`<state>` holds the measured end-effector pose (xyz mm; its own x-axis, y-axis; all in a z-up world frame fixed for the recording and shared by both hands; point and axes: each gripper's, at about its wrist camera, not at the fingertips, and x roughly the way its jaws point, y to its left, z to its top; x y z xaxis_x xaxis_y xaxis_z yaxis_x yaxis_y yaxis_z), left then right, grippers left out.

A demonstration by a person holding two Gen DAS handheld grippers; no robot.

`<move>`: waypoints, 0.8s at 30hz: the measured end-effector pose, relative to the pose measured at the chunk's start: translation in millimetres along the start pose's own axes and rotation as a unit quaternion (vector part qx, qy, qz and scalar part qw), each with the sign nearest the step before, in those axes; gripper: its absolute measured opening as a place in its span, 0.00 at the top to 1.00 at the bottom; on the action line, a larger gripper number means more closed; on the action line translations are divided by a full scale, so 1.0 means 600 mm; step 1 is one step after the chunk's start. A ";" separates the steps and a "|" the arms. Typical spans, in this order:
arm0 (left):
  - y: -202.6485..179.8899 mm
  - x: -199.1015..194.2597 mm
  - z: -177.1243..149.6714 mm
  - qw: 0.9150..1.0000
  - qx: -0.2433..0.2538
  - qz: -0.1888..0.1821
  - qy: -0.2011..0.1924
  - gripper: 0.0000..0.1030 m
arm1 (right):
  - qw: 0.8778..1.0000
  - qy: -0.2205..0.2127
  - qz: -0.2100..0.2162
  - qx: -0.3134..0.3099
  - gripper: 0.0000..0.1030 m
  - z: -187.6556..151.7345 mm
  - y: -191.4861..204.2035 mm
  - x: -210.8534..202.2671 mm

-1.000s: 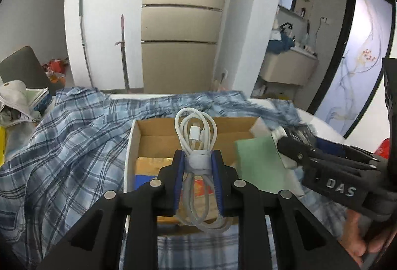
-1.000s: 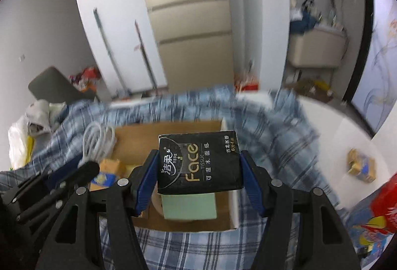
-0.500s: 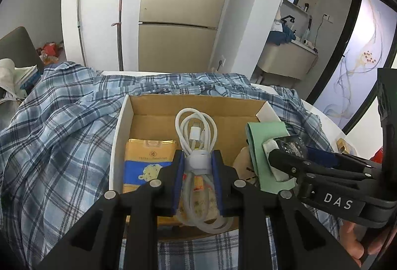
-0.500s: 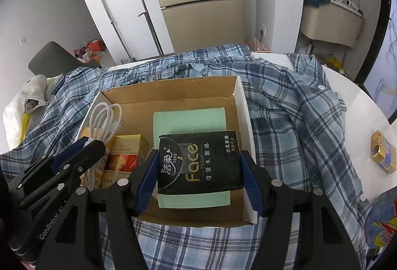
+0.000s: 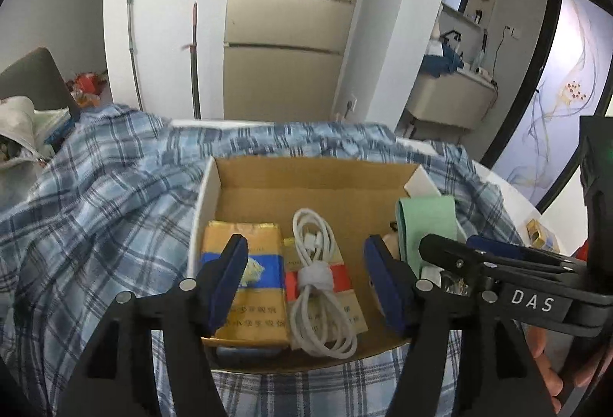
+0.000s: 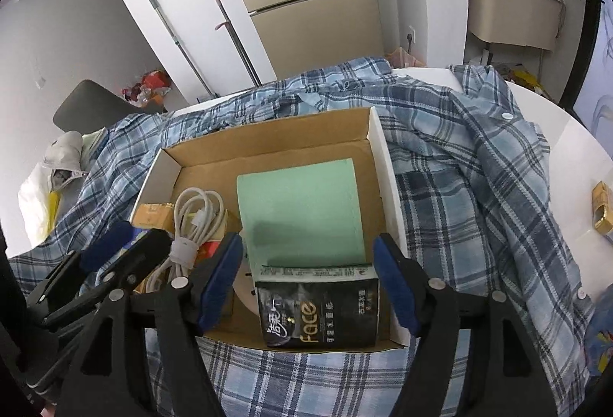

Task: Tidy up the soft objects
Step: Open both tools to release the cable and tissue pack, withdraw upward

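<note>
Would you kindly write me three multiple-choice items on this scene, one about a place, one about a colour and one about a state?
1. Where does the coiled white charging cable lie?
A. On the checked shirt
B. In the open cardboard box
C. Between shut fingers

2. What colour is the flat sheet in the box?
A. Pale green
B. Red
C. Black

3. How is the right gripper?
A. Shut on the black tissue pack
B. Out of view
C. Open, the pack lying free between its fingers

Key: 1 B, the cable rests on the packets inside the box; 2 A, it shows mint green; 3 C, gaps show on both sides of the pack.
</note>
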<state>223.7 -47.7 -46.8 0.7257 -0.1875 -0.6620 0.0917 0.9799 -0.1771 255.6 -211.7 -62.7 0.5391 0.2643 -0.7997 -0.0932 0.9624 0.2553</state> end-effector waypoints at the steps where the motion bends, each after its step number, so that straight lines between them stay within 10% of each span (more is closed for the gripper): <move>1: 0.001 -0.005 0.002 1.000 0.000 -0.002 -0.003 0.36 | 1.000 -0.002 0.003 0.002 0.32 0.001 0.000 -0.002; 13: -0.028 -0.170 0.026 0.986 0.058 0.023 -0.156 0.17 | 0.993 -0.114 -0.008 -0.038 0.25 0.016 0.027 -0.117; 24: -0.019 -0.287 0.010 0.968 0.067 0.013 -0.243 0.03 | 0.955 -0.280 -0.020 -0.093 0.00 -0.038 0.053 -0.281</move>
<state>101.8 -26.0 73.8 0.9611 -0.1400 -0.2381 0.1327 0.9901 -0.0466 142.7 -224.1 68.2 0.9037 0.2020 -0.3774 -0.1825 0.9793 0.0871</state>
